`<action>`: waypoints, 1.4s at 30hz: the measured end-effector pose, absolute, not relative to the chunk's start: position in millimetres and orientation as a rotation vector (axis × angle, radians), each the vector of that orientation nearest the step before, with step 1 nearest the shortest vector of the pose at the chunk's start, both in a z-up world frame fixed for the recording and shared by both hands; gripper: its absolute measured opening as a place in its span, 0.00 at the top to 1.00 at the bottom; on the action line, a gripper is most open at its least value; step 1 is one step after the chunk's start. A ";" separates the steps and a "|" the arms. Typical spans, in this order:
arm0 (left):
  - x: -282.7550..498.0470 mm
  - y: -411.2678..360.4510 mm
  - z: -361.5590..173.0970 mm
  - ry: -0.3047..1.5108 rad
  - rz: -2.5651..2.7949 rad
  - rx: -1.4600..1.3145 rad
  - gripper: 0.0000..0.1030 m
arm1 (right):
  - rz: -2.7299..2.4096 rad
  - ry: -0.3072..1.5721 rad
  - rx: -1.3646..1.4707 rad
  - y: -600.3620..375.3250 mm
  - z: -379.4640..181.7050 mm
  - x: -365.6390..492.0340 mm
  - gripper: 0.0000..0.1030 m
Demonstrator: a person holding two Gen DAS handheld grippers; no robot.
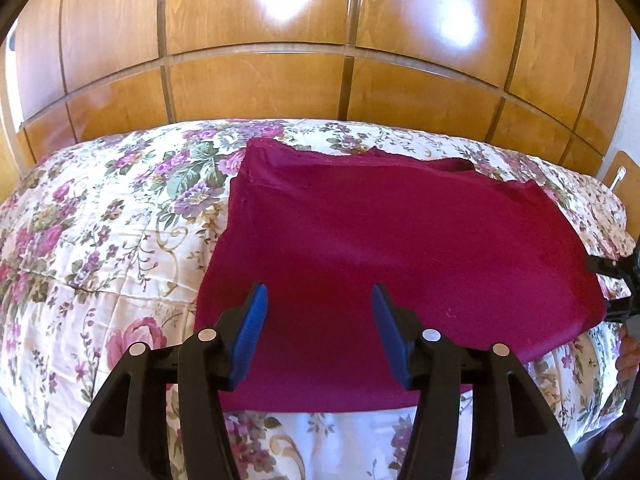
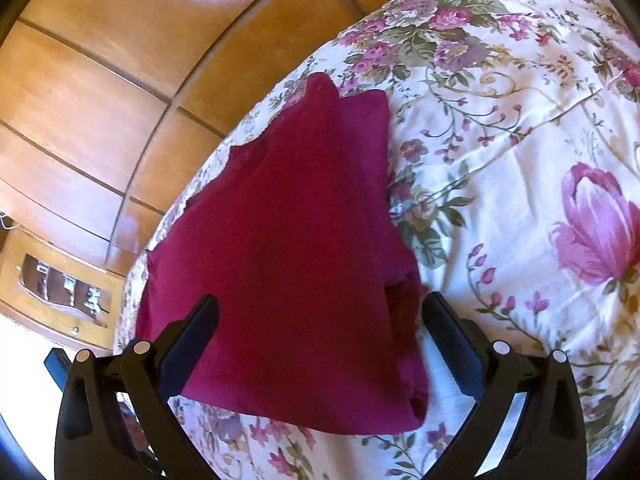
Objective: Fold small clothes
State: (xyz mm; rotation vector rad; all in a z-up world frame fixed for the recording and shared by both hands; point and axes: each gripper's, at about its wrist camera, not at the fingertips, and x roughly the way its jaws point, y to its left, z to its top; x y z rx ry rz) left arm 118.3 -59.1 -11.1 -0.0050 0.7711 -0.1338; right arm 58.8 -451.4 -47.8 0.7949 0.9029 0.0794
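A floral bedspread [image 1: 112,240] lies before glossy wooden wardrobe panels [image 1: 256,84].

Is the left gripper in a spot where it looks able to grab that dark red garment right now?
Probably yes. The left gripper is open and hangs right over the near part of the red garment, which lies on the floral bedspread with nothing on top of it or in between.

The folded garment [image 1: 400,248] lies flat on the bed [image 1: 100,240] with the wardrobe [image 1: 256,84] behind it, my left gripper [image 1: 318,320] over its near edge and my right gripper [image 2: 320,340] over its end, both with jaws apart.
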 end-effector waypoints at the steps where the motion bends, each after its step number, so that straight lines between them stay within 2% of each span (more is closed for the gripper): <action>1: 117.4 -60.6 -11.6 0.773 -0.133 0.003 0.48 | 0.090 0.903 0.797 -450.3 -48.3 60.6 0.02; 3: 116.7 -62.9 -12.6 0.777 -0.132 0.014 0.48 | 0.103 0.905 0.790 -446.0 -48.8 62.6 0.02; 5: 116.5 -64.8 -12.7 0.780 -0.134 0.020 0.48 | 0.100 0.903 0.780 -443.5 -49.4 63.5 0.08; 7: 115.8 -68.1 -11.9 0.780 -0.134 0.030 0.48 | 0.084 0.915 0.751 -439.9 -49.4 63.9 0.37; 10: 115.0 -73.1 -10.7 0.774 -0.138 0.044 0.48 | 0.070 0.922 0.718 -439.9 -52.0 61.9 0.49; 17: 115.3 -83.0 -13.0 0.785 -0.150 0.073 0.48 | 0.119 0.901 0.828 -455.2 -57.6 56.3 0.48; 19: 116.8 -84.9 -15.1 0.792 -0.153 0.083 0.48 | 0.138 0.894 0.853 -457.5 -55.1 54.4 0.41; 22: 119.8 -86.9 -19.1 0.805 -0.155 0.089 0.48 | 0.144 0.902 0.837 -454.3 -56.6 57.3 0.40; 23: 120.9 -87.6 -20.9 0.812 -0.156 0.088 0.48 | 0.132 0.908 0.811 -451.6 -56.8 58.6 0.42; 26: 123.2 -85.5 -25.1 0.835 -0.162 0.063 0.48 | 0.100 0.929 0.738 -444.1 -52.3 59.7 0.63; 27: 122.9 -84.0 -24.7 0.839 -0.170 0.051 0.48 | 0.106 0.934 0.736 -443.6 -51.3 59.9 0.75; 28: 121.9 -82.9 -23.9 0.840 -0.177 0.046 0.48 | 0.117 0.934 0.734 -442.9 -48.8 59.9 0.78; 35: 119.5 -54.1 -18.9 0.869 -0.240 -0.068 0.49 | 0.155 0.867 0.678 -421.5 -6.0 64.0 0.83; 37: 118.6 -43.7 -17.3 0.874 -0.255 -0.111 0.54 | 0.168 0.852 0.653 -410.4 7.9 70.3 0.83; 42: 119.1 -16.3 -15.8 0.898 -0.310 -0.230 0.55 | 0.259 0.797 0.566 -364.7 53.0 87.4 0.83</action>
